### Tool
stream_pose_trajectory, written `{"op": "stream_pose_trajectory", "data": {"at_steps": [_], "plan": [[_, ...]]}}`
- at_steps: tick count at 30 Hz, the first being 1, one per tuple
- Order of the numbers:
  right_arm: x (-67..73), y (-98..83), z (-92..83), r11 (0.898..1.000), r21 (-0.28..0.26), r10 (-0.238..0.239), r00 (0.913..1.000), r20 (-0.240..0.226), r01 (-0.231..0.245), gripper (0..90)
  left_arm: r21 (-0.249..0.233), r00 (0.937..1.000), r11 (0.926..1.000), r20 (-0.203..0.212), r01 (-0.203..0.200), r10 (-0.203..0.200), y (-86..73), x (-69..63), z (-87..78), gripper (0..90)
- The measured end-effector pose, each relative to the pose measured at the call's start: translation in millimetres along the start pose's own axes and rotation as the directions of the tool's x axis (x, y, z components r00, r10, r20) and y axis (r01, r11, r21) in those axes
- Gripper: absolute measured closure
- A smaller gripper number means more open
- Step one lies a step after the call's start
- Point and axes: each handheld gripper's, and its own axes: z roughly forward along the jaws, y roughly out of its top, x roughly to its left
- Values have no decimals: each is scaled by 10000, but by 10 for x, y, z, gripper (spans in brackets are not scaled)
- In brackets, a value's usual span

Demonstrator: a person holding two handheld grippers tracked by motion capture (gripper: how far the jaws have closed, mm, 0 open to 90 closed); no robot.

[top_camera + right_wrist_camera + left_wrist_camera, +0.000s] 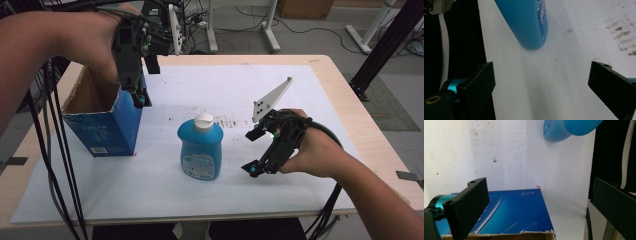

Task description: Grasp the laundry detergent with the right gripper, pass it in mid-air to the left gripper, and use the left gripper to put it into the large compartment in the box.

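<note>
Two tongs are working here: the left tongs [141,100] are hanging spread wide right over the rim of the open blue box [107,127], gripping nothing. The right tongs [251,167] are sitting spread too, just beside the blue bottle [201,150], which is standing upright mid-bench [340,85] on the white sheet [200,90].

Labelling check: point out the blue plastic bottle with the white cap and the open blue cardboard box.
blue plastic bottle [200,150], high view, front of body.
open blue cardboard box [107,127], high view, blue front wall.
</note>
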Motion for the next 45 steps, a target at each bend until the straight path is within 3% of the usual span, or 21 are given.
{"op": "stream_pose_trajectory", "data": {"at_steps": [6,13,16,23,26,39,43,45], "plan": [[49,56,205,9984,-552,-149,9998,-143,141,64,34,9999,9999,45,-95,95,24,-26,26,17],[89,118,313,9911,-1310,-261,9997,-29,255,64,11,9999,10000,100,-80,80,28,-31,42,17],[112,150,359,9827,-1829,-310,9995,3,305,64,-64,9999,9999,113,-78,79,26,-43,38,17],[129,183,446,9726,-2303,-333,9994,-39,315,65,-180,9999,9998,114,-112,114,20,-49,42,17],[154,185,501,9629,-2686,-236,9997,103,255,66,-292,9998,9996,172,-61,66,11,-56,44,17],[174,174,665,9384,-3455,-21,9998,210,92,69,-287,9998,9995,178,-103,108,-22,-72,47,17],[174,167,698,9294,-3690,-6,9998,215,85,88,-332,9997,9993,186,-177,184,-8,-79,46,17],[178,163,704,9232,-3838,-92,9996,254,182,145,-343,9996,9992,205,-197,204,-3,-76,47,17]]}}
